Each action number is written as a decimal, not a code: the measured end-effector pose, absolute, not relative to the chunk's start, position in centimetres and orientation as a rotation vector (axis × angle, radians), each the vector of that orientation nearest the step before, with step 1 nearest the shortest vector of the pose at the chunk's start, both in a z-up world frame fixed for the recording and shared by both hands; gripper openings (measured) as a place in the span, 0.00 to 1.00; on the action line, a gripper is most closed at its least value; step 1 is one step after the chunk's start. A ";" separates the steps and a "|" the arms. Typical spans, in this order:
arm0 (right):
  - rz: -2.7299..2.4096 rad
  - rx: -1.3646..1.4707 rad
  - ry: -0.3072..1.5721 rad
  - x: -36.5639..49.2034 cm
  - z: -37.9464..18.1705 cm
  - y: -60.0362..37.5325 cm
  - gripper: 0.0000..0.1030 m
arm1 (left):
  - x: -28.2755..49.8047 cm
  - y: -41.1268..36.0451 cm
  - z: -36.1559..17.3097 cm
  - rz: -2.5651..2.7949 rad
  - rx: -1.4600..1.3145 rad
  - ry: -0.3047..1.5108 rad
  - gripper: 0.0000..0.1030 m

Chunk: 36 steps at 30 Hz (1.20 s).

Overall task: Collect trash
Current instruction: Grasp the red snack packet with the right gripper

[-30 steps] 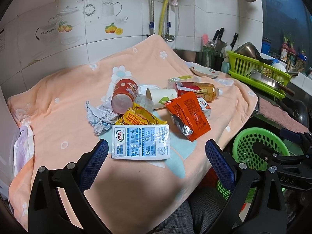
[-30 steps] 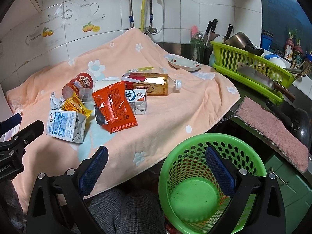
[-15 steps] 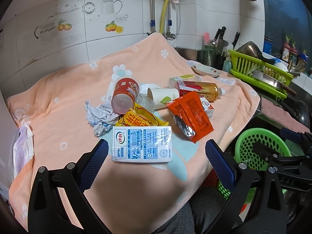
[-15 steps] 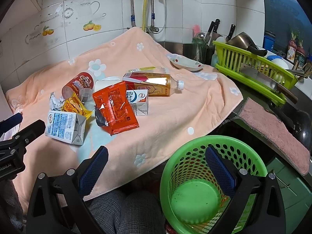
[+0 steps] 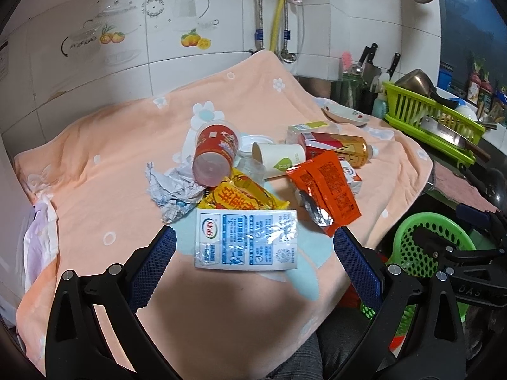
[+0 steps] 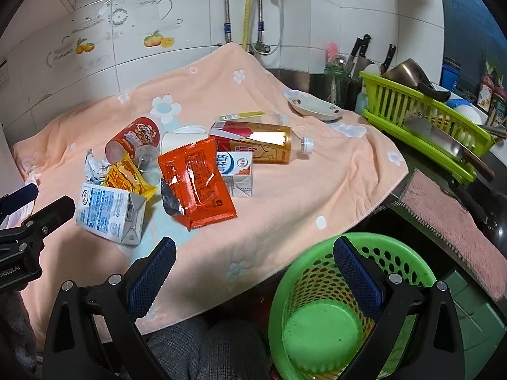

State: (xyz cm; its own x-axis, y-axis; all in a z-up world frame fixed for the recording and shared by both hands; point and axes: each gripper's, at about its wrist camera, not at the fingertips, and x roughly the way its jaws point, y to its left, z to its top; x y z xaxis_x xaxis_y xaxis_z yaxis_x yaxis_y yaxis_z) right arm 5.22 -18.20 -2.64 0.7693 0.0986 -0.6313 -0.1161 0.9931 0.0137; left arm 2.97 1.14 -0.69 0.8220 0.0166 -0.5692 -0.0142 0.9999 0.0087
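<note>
Trash lies piled on a peach towel [image 5: 104, 174]: a blue-and-white milk carton [image 5: 247, 242] [image 6: 109, 213], a yellow wrapper [image 5: 240, 196], an orange foil packet [image 5: 326, 190] [image 6: 196, 180], a red cup [image 5: 215, 155], crumpled paper [image 5: 171, 190], a paper cup [image 5: 282, 158], a tea bottle [image 6: 263, 145] and a small carton [image 6: 239, 172]. My left gripper [image 5: 252, 272] is open, just short of the milk carton. My right gripper [image 6: 253, 278] is open and empty beside the green basket [image 6: 336, 313], which holds nothing that I can see.
A green dish rack [image 6: 424, 120] with a cleaver and pot stands at the right. A small dish [image 6: 315, 107] sits at the towel's far corner. A pink cloth [image 6: 450, 224] lies on the counter edge. Knives [image 6: 361, 53] stand behind.
Both grippers have drifted slightly back and up, so the trash sits a little lower in view. Nothing was picked up or moved.
</note>
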 end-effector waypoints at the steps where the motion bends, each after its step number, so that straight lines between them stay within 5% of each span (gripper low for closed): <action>1: 0.123 -0.029 0.683 5.5 -2.6 -18.1 0.94 | 3.0 1.3 -0.7 0.020 0.003 0.607 0.95; 36: 0.323 -0.263 0.789 17.8 -6.8 -9.9 0.86 | 4.3 8.0 -2.4 -0.017 0.095 0.673 0.92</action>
